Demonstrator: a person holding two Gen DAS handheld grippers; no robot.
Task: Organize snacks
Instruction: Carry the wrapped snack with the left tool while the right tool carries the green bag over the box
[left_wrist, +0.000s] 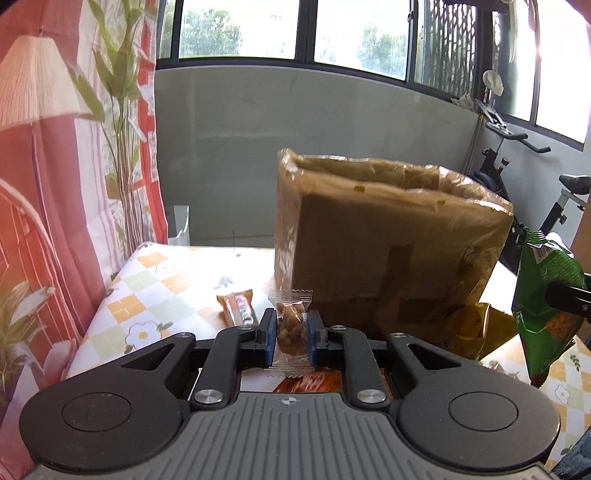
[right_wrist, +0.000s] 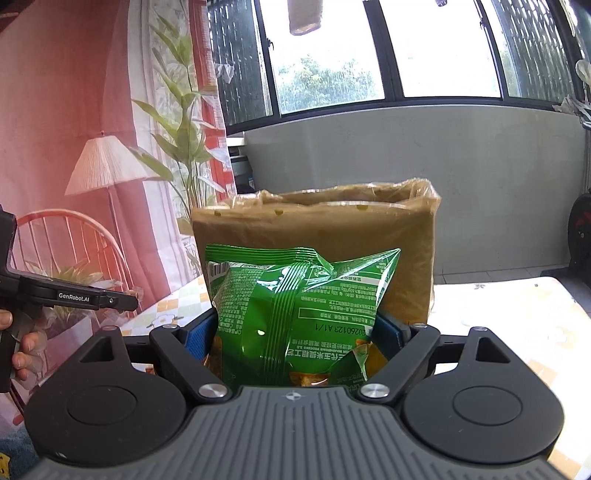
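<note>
My left gripper (left_wrist: 291, 334) is shut on a small clear packet of nuts (left_wrist: 291, 325) and holds it above the table, in front of the tall brown cardboard box (left_wrist: 388, 236). My right gripper (right_wrist: 295, 328) is shut on a green snack bag (right_wrist: 295, 310) and holds it upright before the same box (right_wrist: 406, 251). The green bag also shows at the right edge of the left wrist view (left_wrist: 543, 306). An orange wrapped bar (left_wrist: 238, 308) lies on the table left of the box. A yellow bag (left_wrist: 480, 328) lies at the box's foot.
The table has a checked floral cloth (left_wrist: 147, 295). A red-orange packet (left_wrist: 310, 382) lies under my left gripper. A printed curtain (left_wrist: 74, 184) hangs on the left. An exercise bike (left_wrist: 517, 166) stands behind on the right. The left gripper's body (right_wrist: 74, 297) shows at the right view's left edge.
</note>
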